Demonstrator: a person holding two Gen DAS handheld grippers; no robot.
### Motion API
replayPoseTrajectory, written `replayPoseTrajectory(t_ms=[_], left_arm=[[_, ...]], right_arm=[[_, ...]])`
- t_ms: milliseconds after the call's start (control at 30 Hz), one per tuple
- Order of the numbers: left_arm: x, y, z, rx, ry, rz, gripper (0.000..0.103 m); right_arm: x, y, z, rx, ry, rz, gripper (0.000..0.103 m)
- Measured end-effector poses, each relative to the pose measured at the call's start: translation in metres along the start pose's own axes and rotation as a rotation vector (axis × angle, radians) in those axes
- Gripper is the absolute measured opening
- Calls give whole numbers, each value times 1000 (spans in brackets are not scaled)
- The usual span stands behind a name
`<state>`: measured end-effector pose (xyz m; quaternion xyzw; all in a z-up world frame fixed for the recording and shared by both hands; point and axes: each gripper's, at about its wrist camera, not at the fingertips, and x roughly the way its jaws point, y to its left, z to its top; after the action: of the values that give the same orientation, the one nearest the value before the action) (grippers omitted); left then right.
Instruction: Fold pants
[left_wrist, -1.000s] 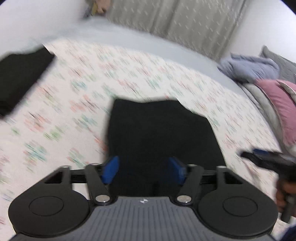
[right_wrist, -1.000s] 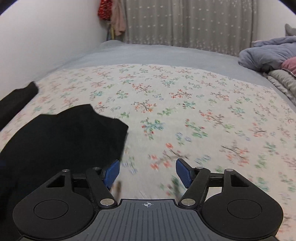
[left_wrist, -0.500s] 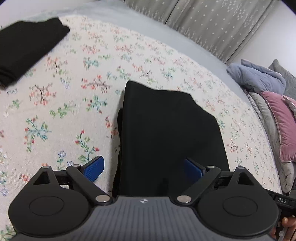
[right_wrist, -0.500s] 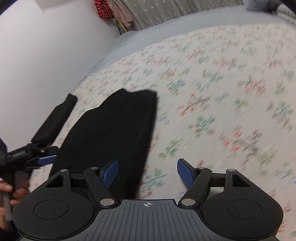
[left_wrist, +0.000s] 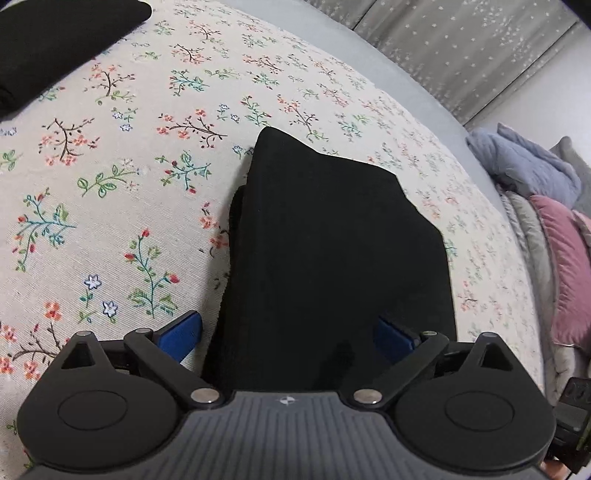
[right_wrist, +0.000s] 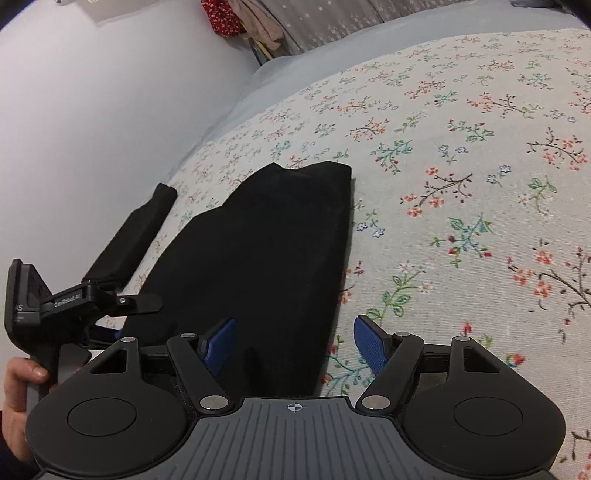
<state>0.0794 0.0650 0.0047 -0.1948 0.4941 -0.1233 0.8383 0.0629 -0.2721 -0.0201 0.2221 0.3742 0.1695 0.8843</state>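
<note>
Left wrist view showed soft, limp black fabric pants (left_wrist: 332, 251) on the bed, best pinched at the near hem, left tool (left_wrist: 288, 336) opening around it untouched, right tool (right_wrist: 293, 345) spread.

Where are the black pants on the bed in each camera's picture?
Left wrist: the pants lie in the middle, running up from between the fingers.
Right wrist: the pants lie left of the middle, their right edge between the fingers.
Shared landmark: the folded black cloth, top left in the left view, far left in the right view.

Black hand-held gripper (left_wrist: 288, 338), blue ribbed pads (right_wrist: 369, 349), silver pivot screws, grey ridged body
</note>
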Motion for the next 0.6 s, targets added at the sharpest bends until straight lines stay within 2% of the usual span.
replayPoseTrajectory(t_ms=[200,367,433,467,533,600], left_arm=[[10,-10,1,61,3,56,100],[13,-22,-5,128,-13,97,89],[12,-21,-5,125,-30,101,76],[11,-20,-4,121,-37,98,74],[8,-17,-4,107,-48,97,65],[6,-15,-4,106,-55,94,59]], right_arm=[[8,4,-1,-20,-17,7,73],[15,5,-5,-37,-41,30,73],[17,9,-6,-60,-49,17,72],[18,12,-6,-69,-51,6,70],[20,15,-6,-63,-59,-38,46],[20,13,-6,-21,-66,-63,33]])
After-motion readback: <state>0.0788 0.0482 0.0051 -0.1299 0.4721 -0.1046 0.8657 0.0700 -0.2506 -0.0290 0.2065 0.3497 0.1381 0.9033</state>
